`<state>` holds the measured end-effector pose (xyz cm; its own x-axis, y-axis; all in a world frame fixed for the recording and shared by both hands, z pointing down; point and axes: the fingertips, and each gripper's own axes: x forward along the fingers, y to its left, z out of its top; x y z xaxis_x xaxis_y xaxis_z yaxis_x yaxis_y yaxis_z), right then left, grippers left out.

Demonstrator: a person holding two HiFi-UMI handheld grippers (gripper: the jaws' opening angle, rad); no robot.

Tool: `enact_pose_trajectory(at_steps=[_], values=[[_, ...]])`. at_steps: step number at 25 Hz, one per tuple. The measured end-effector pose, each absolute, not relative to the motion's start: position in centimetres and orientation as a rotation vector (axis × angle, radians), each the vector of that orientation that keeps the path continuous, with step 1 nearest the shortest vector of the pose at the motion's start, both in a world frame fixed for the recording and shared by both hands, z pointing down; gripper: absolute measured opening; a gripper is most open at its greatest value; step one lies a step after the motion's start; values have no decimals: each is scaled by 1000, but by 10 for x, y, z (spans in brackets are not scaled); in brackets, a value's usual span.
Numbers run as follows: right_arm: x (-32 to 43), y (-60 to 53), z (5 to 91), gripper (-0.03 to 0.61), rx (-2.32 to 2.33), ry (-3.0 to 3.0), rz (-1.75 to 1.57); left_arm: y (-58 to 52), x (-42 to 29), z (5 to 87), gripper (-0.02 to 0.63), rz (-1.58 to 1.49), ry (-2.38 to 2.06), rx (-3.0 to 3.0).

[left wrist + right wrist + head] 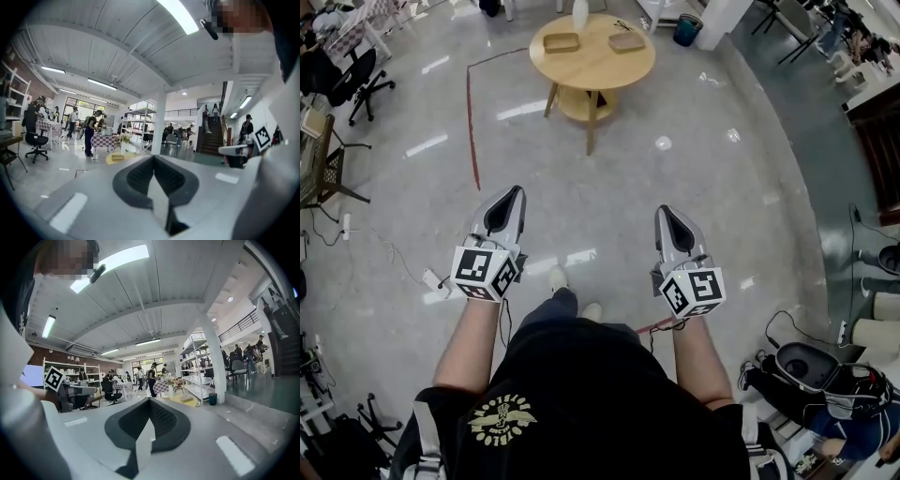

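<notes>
Grey left gripper point(513, 191) and right gripper point(665, 211) level, side by side, pointing forward — fingers together, empty.

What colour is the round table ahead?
The round table is pale wood; head view shows it best.

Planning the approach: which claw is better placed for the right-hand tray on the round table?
Right, likely: the tray lies nearer the right claw; the left claw would cross over. Both are far off.
</notes>
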<state>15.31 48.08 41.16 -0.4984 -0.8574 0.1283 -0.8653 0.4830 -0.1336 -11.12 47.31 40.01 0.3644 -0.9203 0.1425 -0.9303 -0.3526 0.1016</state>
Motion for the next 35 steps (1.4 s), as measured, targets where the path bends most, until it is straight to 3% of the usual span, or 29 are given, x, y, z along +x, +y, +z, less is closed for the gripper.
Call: enact_pose_trajectory(at_steps=[16,35], values=[[166,498,430,0,1473,-2646,314,492,-100,432,3,102,-1669,2383],[98,418,409,0,1601,-2614,273,399,-171,408,3,73,-1618,2470]])
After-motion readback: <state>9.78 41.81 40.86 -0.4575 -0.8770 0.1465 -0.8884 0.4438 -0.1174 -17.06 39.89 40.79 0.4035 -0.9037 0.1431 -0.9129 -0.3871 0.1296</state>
